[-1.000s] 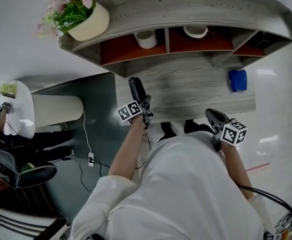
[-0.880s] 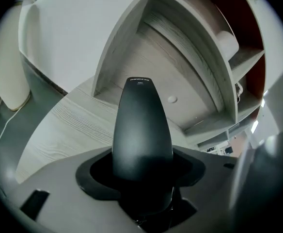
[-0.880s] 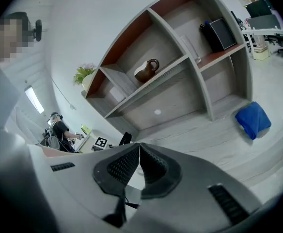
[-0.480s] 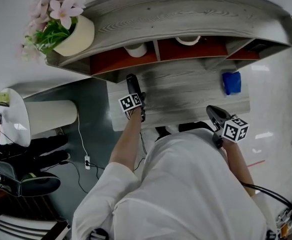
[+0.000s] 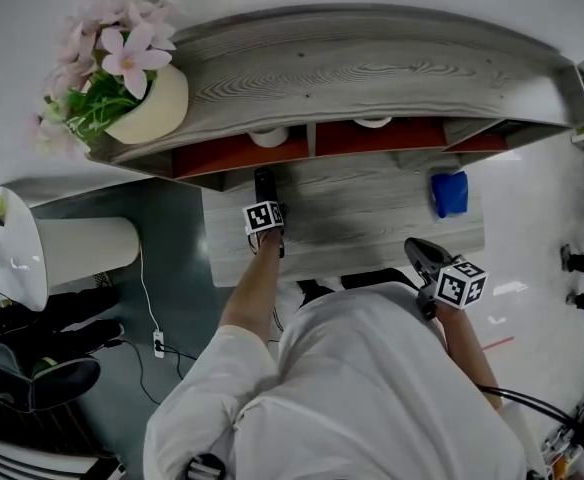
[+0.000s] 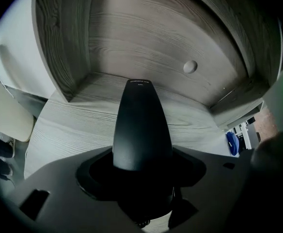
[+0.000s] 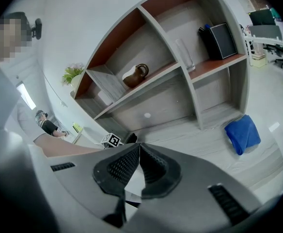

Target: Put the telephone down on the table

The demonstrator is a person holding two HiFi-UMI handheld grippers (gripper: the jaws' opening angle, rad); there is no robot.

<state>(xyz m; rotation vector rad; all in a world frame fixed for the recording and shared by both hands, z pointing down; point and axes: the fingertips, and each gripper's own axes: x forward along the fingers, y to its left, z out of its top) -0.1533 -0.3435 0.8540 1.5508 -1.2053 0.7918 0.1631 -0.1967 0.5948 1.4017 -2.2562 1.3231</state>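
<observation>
The telephone [image 5: 264, 182] is a black tapered handset, and my left gripper [image 5: 264, 200] is shut on it over the left part of the grey wooden table [image 5: 372, 218], close under the shelf. In the left gripper view the telephone [image 6: 141, 125] sticks out forward between the jaws and points down at the table [image 6: 73, 125]; whether it touches the wood is hidden. My right gripper [image 5: 420, 250] hangs at the table's front edge, near my body. Its pads [image 7: 124, 166] meet at the tips with nothing between them.
A curved grey shelf unit [image 5: 372, 68] stands along the back of the table, with a flower pot [image 5: 152, 103] on its top at the left. A blue cloth [image 5: 449, 194] lies on the table's right part. A brown jug [image 7: 135, 75] and a black frame [image 7: 224, 40] sit on the shelves.
My left gripper has carried the telephone lower and farther back, towards the shelf's foot, and tipped more steeply down. The right gripper has shifted slightly sideways along the table's front.
</observation>
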